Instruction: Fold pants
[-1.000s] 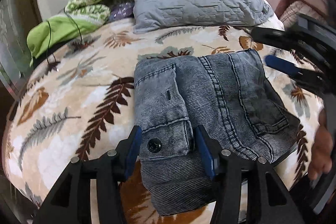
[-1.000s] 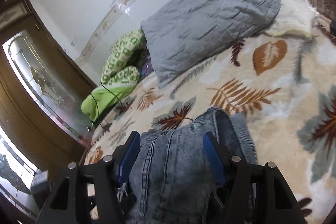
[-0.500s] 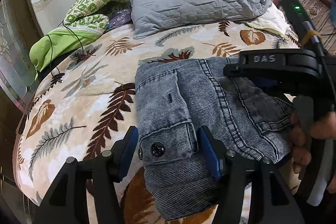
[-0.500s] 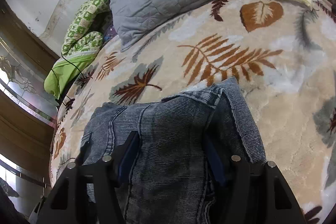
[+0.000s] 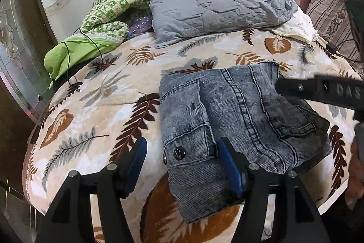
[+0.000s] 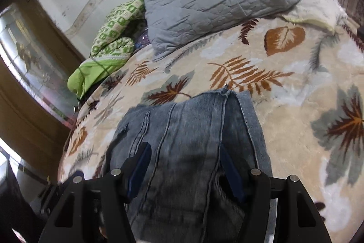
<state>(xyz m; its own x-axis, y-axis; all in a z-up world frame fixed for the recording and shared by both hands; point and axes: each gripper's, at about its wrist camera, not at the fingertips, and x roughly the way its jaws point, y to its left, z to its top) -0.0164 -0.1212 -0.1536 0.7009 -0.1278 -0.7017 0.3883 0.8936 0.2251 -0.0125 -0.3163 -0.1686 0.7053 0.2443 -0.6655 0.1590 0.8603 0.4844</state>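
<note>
Both grippers have drawn back from the folded pants (image 5: pixel 238 120) over the last second, so the bundle now lies lower and smaller between their fingers than before. Nearest in the left wrist view, the left gripper (image 5: pixel 182 163) stands with its jaws wide, holding nothing: its left blue pad sits over the bare leaf-print blanket (image 5: pixel 95 111) and its right pad is over the near edge of the denim, just right of the black button (image 5: pixel 179 153). At the right edge of that frame the right gripper (image 5: pixel 318 90) shows only as a black bar lettered DAS, crossing above the far right corner of the pants, with the person's hand (image 5: pixel 356 174) below it. In the right wrist view the right gripper (image 6: pixel 183 165) is also spread wide and grips nothing, the grey-blue denim (image 6: pixel 188 129) filling the lower middle of the frame beneath and between the pads. The pants lie folded into a compact rectangle, waistband and pocket seams uppermost, in the middle of the bed. Farther back, in the upper middle of both frames, a grey quilted pillow (image 5: pixel 218 6) rests against the white wall, with green patterned bedding (image 5: pixel 107 13) bunched to its left and a striped cushion (image 5: pixel 329 13) at upper right.
</note>
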